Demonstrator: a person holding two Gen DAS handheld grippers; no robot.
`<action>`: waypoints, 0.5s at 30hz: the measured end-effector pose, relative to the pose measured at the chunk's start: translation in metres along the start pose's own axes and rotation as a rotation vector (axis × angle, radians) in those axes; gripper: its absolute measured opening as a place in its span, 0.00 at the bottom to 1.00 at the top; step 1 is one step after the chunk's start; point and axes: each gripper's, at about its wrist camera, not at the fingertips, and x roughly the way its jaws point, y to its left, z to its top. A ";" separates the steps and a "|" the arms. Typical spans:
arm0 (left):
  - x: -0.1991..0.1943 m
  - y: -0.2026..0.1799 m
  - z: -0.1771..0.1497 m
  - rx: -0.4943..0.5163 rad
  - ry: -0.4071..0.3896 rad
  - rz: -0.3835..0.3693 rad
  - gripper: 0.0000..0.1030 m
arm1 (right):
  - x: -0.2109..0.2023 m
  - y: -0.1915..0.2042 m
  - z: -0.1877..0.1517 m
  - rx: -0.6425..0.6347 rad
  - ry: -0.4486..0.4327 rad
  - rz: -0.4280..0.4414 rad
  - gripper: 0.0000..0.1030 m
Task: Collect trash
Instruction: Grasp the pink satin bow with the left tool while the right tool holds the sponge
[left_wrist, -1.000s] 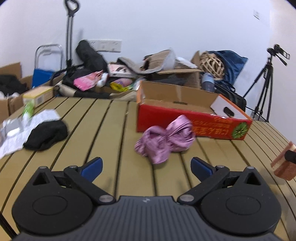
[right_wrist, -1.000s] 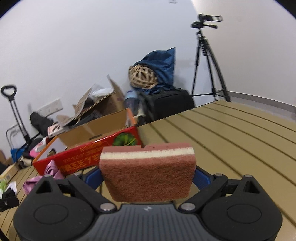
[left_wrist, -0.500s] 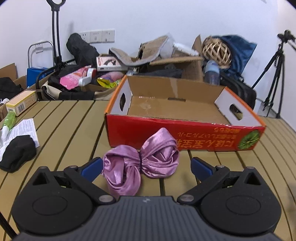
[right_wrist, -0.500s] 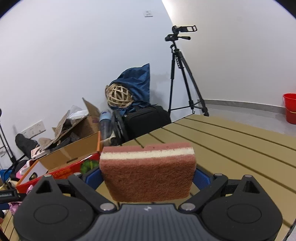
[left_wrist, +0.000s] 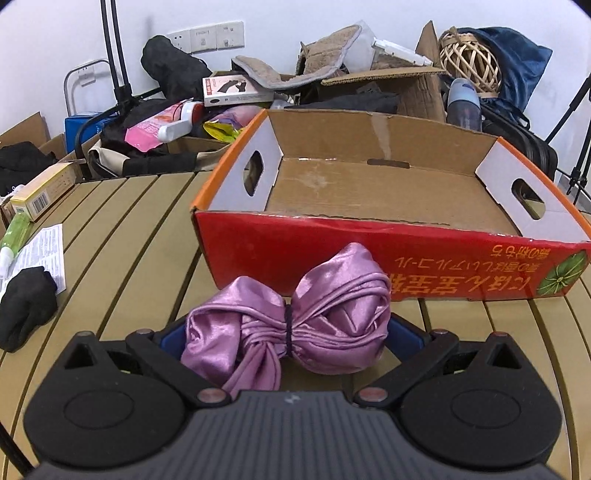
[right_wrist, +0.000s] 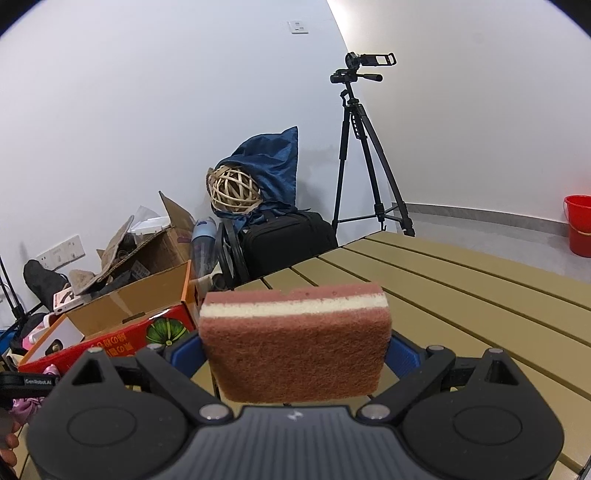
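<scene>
The left gripper (left_wrist: 288, 334) is pointing forward and slightly down, low over the table. Its jaws are standing wide apart, and the blue pads (left_wrist: 170, 336) are sitting on either side of a purple cloth (left_wrist: 332, 314), right against its ends; whether they are pressing it cannot be told. The right gripper (right_wrist: 295, 350) is hovering level, raised off the table, with its jaws clamping a sponge (right_wrist: 295, 354) by its two short ends. In the right wrist view, a fingertip (right_wrist: 6, 441) is showing at the lower left edge.
</scene>
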 end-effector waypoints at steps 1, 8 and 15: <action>0.002 -0.001 0.001 0.000 0.003 0.002 1.00 | 0.001 0.001 0.000 -0.002 0.001 0.000 0.95; 0.008 -0.011 -0.005 0.041 -0.007 0.042 1.00 | 0.001 0.002 -0.002 -0.011 0.004 0.004 0.95; -0.003 -0.013 -0.010 0.081 -0.053 0.043 0.67 | 0.002 0.001 -0.001 -0.007 -0.001 0.004 0.95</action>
